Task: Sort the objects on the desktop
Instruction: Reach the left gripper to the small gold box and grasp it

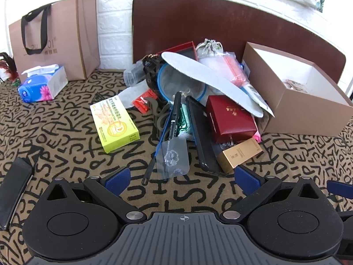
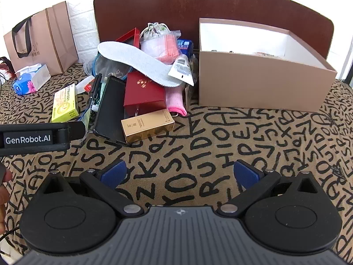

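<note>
Surface: cloth printed with black letters, brown board along the back edge.

- Heap [image 1: 189,101], middle of the surface by the back edge: white insole [image 1: 207,81] on top, dark red box [image 1: 229,117], gold box [image 2: 147,124], black pen [image 1: 175,112], yellow-green box [image 1: 114,123] just left of it. Unsorted.
- Open cardboard box [image 2: 260,84], right of the heap, touching it; likely the receiving bin.
- Left gripper [image 1: 184,176]: jaws spread wide, empty, tilted down toward the heap's front.
- Right gripper [image 2: 179,174]: jaws spread wide, empty, over bare cloth before the box.
</note>
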`<action>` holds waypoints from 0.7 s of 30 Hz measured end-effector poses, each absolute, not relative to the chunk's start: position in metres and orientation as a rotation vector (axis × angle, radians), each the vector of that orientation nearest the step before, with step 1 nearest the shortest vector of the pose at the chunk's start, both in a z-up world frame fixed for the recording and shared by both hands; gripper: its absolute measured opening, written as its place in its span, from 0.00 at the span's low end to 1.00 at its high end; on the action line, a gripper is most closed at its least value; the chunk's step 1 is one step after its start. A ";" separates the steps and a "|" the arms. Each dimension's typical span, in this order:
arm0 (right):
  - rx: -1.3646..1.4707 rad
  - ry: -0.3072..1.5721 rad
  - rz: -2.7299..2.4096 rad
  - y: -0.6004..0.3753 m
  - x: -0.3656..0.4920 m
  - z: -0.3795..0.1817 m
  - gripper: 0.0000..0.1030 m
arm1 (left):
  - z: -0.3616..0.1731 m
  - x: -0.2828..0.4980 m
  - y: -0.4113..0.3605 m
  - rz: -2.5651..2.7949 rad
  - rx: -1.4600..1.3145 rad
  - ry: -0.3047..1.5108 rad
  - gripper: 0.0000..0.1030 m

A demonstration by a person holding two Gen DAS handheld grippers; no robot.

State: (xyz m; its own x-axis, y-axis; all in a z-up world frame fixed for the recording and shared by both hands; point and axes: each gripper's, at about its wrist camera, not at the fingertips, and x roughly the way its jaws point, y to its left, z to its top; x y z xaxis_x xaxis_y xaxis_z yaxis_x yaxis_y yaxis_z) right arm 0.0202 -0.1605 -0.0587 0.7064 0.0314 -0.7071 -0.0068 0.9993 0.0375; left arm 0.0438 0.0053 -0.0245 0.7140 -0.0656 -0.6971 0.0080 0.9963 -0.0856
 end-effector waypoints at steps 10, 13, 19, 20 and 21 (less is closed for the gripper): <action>-0.006 0.757 0.109 -0.157 0.032 -0.074 1.00 | -0.039 0.052 0.009 -0.119 -0.102 0.753 1.00; -0.011 0.760 0.140 -0.156 0.039 -0.081 1.00 | -0.042 0.055 0.009 -0.141 -0.103 0.760 1.00; -0.033 0.732 0.209 -0.158 0.051 -0.091 1.00 | -0.041 0.060 0.000 -0.268 -0.127 0.752 0.96; -0.043 0.725 0.219 -0.159 0.053 -0.093 0.99 | -0.040 0.063 -0.002 -0.282 -0.132 0.752 0.93; -0.052 0.723 0.227 -0.160 0.056 -0.095 0.97 | -0.040 0.066 -0.004 -0.299 -0.137 0.755 0.91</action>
